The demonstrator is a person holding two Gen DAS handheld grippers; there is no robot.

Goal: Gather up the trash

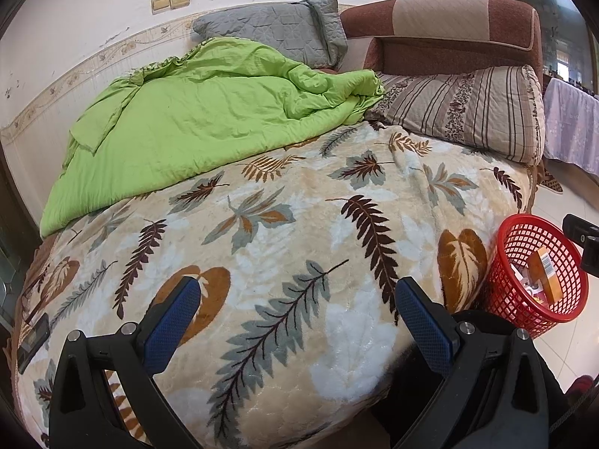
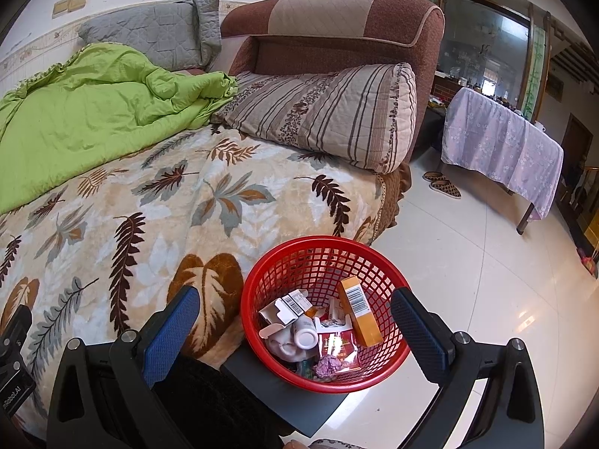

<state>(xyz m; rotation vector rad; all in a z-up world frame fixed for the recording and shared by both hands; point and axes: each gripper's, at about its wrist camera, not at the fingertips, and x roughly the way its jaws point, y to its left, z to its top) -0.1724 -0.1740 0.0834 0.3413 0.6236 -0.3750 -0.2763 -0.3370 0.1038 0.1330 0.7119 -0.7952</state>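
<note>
A red mesh basket (image 2: pixel 378 265) stands beside the bed on a dark grey board (image 2: pixel 277 389). It holds an orange box (image 2: pixel 361 316), a white carton (image 2: pixel 286 308), a white bottle (image 2: pixel 305 335), a red wrapper (image 2: pixel 338 346) and a crumpled purple scrap (image 2: pixel 327 366). My right gripper (image 2: pixel 295 308) is open and empty, just above the basket. My left gripper (image 1: pixel 297 299) is open and empty over the leaf-pattern blanket (image 1: pixel 284 224). The basket (image 1: pixel 524 310) shows at the right in the left wrist view.
A green quilt (image 1: pixel 209 112), a grey pillow (image 1: pixel 284 26) and a striped pillow (image 1: pixel 468 108) lie at the bed's head. A dark flat device (image 1: pixel 33 340) lies at the bed's left edge. A cloth-covered table (image 2: pixel 501 149) and slippers (image 2: pixel 441 183) stand on the tiled floor.
</note>
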